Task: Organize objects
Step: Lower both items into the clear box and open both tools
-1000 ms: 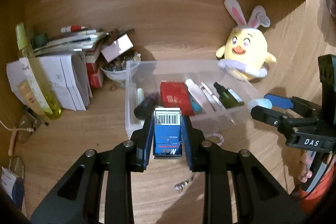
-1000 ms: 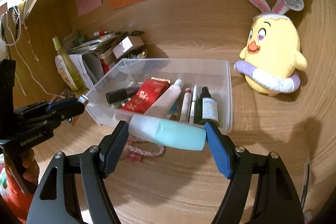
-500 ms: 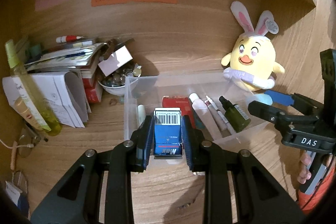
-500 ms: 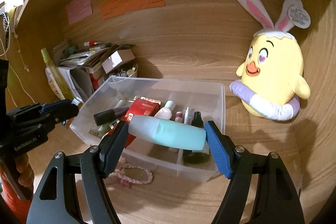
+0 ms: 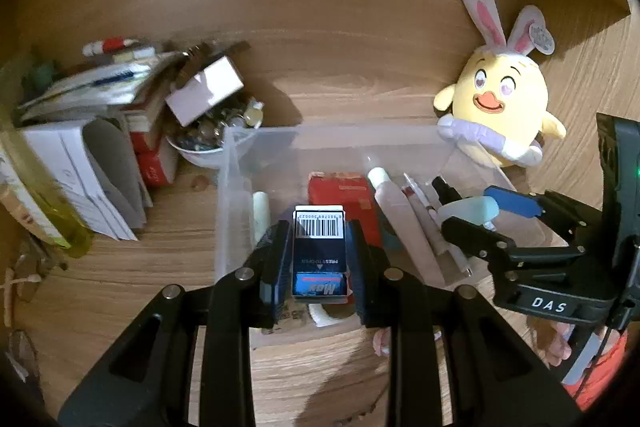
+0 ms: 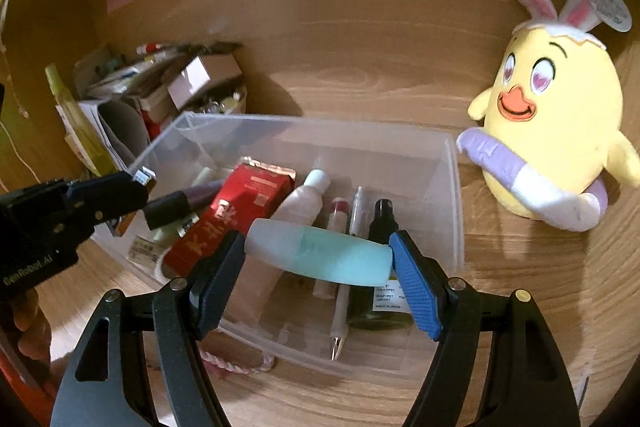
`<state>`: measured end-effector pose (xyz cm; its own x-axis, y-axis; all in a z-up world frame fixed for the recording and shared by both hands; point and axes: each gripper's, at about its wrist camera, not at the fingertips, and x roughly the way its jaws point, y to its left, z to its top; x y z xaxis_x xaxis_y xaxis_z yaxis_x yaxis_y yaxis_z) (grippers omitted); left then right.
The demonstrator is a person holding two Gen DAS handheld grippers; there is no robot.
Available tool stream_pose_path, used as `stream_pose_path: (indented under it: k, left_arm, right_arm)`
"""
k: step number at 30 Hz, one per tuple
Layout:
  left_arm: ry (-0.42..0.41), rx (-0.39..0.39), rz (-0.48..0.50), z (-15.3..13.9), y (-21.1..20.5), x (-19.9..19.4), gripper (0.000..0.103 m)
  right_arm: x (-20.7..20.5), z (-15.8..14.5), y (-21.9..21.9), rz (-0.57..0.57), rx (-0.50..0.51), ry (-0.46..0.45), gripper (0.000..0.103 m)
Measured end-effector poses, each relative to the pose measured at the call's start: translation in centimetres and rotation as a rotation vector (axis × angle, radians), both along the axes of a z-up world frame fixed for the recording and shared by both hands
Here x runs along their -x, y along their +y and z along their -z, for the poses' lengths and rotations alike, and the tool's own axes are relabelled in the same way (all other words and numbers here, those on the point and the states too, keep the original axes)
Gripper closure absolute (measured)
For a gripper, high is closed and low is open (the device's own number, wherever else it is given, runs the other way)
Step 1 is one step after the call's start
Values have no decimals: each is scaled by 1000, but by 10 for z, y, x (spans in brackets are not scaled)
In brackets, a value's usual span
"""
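Note:
My left gripper (image 5: 319, 259) is shut on a small blue box (image 5: 319, 251) with a barcode on top, held over the front left part of the clear plastic bin (image 5: 260, 143). The right gripper (image 6: 318, 259) grips a pale teal bottle (image 6: 320, 257) end to end, crosswise, above the bin (image 6: 456, 187). Inside the bin lie a red packet (image 6: 236, 215), a white tube (image 6: 304, 199), pens and a dark dropper bottle (image 6: 382, 223). Each gripper shows in the other's view: the right one (image 5: 476, 211) with the bottle, the left one (image 6: 132, 187) at the bin's left wall.
A yellow chick plush with rabbit ears (image 6: 556, 147) stands right of the bin against the wooden back wall. A pile of papers, boxes and a white bowl of small items (image 5: 200, 143) sits left of it. A pink braided cord (image 6: 236, 363) lies before the bin.
Both grippers have moved forward and a little down, from in front of the bin to over its inside, each still holding its object.

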<state>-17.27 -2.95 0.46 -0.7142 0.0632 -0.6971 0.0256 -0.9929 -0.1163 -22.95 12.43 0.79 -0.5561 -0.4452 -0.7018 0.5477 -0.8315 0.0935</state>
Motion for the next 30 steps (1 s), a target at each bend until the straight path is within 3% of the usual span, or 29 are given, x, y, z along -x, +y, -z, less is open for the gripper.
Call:
stream_pose_path:
  k: [15, 17, 21, 25, 30]
  left_arm:
    - [-52, -13, 24, 15, 6, 11, 75]
    - [-53, -13, 24, 14, 6, 10, 73]
    - [-14, 11, 15, 6, 9, 1, 55]
    - [34, 32, 16, -7, 11, -15, 44]
    - [50, 30, 29, -14, 10, -32, 40]
  right_arm:
    - [-3, 5, -8, -12, -47, 40, 30]
    - [-3, 4, -7, -12, -49, 36, 30]
    - [-10, -4, -2, -14, -24, 40, 30]
    - [-21, -14, 4, -27, 3, 49, 30]
    - [-40, -22, 12, -40, 11, 74, 30]
